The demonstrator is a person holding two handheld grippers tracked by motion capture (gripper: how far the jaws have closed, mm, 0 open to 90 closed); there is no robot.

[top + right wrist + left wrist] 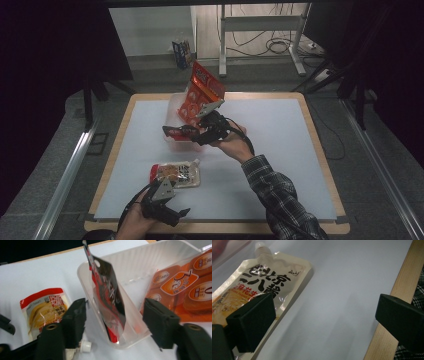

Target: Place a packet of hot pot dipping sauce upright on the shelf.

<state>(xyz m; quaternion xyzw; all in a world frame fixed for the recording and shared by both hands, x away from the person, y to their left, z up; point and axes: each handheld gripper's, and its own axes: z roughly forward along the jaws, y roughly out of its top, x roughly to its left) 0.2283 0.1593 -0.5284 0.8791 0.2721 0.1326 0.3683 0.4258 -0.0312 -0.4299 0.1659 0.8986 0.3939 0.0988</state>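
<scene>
Two packets in clear tub (pixel 130 260) | spouted pouch (pixel 176 174) beside, apart

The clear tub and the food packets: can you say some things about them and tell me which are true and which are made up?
1. The dark red packet stands in the clear tub. True.
2. The orange packet lies flat on the table outside the tub. False: it leans inside the tub.
3. The pale pouch lies on the table outside the tub. True.
4. The right tool squeezes the dark red packet. False: its jaws stand apart from it on both sides.
5. The left tool holds the pale pouch. False: its jaws are open.
</scene>
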